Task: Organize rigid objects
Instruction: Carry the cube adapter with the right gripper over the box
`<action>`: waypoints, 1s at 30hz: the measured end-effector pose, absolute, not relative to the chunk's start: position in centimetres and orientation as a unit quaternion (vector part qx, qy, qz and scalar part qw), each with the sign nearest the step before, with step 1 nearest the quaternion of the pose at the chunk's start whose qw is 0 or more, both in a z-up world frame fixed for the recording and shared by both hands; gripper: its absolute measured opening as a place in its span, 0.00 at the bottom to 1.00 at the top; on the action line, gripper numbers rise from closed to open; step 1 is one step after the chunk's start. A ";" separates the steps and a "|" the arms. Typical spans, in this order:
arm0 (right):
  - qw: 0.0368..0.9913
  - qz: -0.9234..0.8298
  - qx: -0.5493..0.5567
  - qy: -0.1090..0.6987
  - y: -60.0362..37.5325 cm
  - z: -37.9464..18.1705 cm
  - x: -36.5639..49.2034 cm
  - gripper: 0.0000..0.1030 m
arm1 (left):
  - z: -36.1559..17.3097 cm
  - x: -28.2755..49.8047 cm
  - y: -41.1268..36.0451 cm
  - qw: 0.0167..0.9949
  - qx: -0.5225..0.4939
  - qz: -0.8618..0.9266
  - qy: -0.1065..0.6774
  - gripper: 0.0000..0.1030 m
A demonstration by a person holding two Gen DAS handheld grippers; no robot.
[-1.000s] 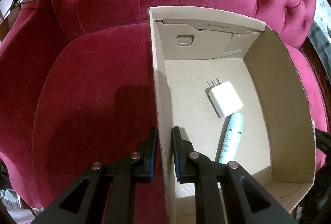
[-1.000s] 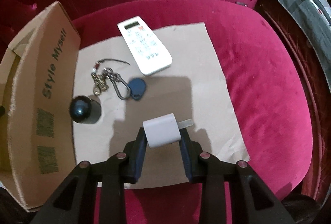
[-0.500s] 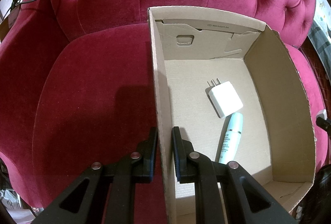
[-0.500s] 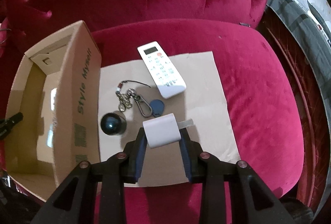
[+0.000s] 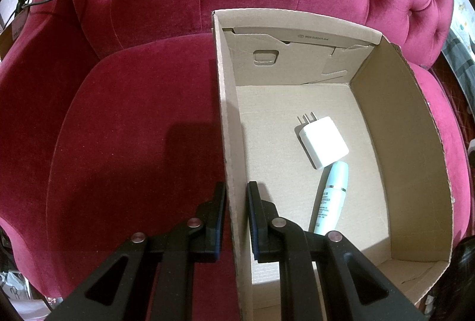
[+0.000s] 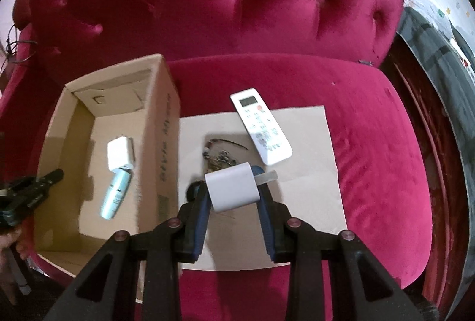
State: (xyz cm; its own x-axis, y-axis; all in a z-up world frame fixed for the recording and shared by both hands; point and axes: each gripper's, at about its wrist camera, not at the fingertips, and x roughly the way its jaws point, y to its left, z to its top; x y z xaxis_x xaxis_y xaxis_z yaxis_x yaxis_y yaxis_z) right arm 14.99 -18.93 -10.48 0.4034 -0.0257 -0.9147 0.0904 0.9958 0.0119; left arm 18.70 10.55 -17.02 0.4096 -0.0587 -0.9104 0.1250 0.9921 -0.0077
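Presently, on a tufted crimson velvet armchair (image 6: pixel 371 143): one open brown cardboard box (image 5: pixel 400 143), standing on the seat beside a flat brown cardboard sheet (image 6: pixel 311 172).

Left gripper (image 5: pixel 236 202): jaws narrow, clamped astride the box's near side wall, one finger outside, one inside.

Right gripper (image 6: pixel 233 202): jaws closed on a white rectangular plug-in charger block (image 6: pixel 233 190), its metal prongs pointing right, held above the cardboard sheet, beside the box's printed outer wall.

Inside the box, on the floor: a second white square wall charger (image 5: pixel 323 142), prongs toward the far wall; a pale mint cylindrical cosmetic tube (image 5: pixel 331 199), touching the charger's near corner.

On the sheet: a white slim remote control with grey buttons (image 6: pixel 260 126); a metal keychain bundle (image 6: pixel 219 156), partly hidden behind the held block; a dark round object (image 6: pixel 193 190), mostly hidden by the right gripper's left finger.
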 end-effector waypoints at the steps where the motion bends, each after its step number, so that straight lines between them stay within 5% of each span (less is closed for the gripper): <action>1: 0.838 -0.031 0.028 0.544 -18.6 -10.2 15.0 0.32 | -17.0 18.7 10.6 0.839 0.030 -0.055 0.541 0.15; 16: 0.845 0.033 -0.004 0.534 -12.2 -7.9 15.9 0.32 | -17.1 18.7 10.6 0.839 0.028 -0.056 0.541 0.15; 30: 0.819 0.099 -0.043 0.564 -5.0 -11.4 16.5 0.32 | -17.1 18.7 10.6 0.839 0.025 -0.056 0.541 0.15</action>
